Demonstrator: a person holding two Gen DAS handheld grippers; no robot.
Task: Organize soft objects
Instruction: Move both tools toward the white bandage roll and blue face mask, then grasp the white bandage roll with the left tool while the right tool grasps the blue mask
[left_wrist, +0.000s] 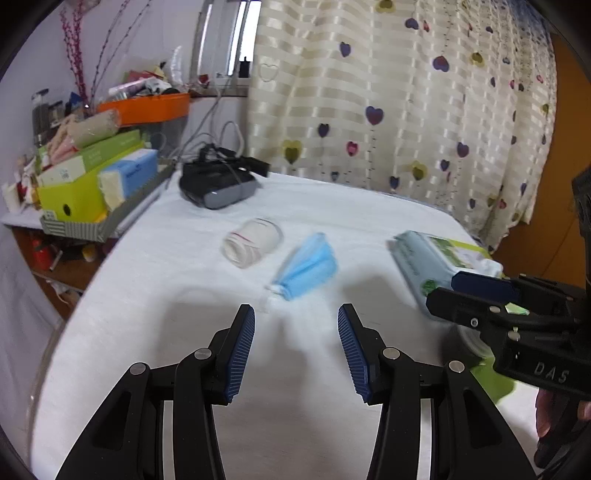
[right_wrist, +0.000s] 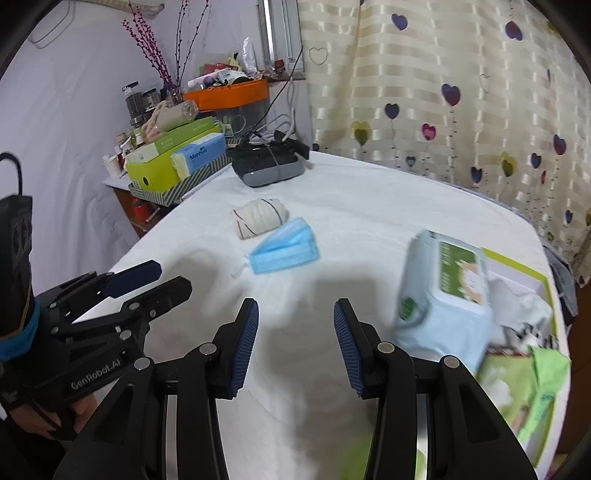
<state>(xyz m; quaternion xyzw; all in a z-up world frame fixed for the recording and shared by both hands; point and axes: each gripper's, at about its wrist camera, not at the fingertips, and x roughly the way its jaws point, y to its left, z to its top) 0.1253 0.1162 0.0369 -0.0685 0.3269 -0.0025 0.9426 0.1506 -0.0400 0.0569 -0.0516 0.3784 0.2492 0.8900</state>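
Note:
A folded blue face mask (left_wrist: 308, 267) (right_wrist: 284, 249) lies on the white table (left_wrist: 221, 295) (right_wrist: 351, 206). A rolled white cloth with red stripes (left_wrist: 253, 242) (right_wrist: 260, 218) lies just behind it. A pale blue wet-wipes pack (left_wrist: 424, 262) (right_wrist: 447, 295) stands at the right, against a green-edged box (right_wrist: 517, 280). My left gripper (left_wrist: 295, 314) is open and empty, just short of the mask. My right gripper (right_wrist: 295, 308) is open and empty, between the mask and the wipes pack; it also shows in the left wrist view (left_wrist: 465, 291).
A black and grey device with cables (left_wrist: 218, 182) (right_wrist: 267, 166) sits at the table's far side. A cluttered side shelf with green and blue boxes (left_wrist: 92, 181) (right_wrist: 173, 162) stands at the left. A heart-patterned curtain (left_wrist: 406, 92) hangs behind. Green packets (right_wrist: 524, 391) lie at the right.

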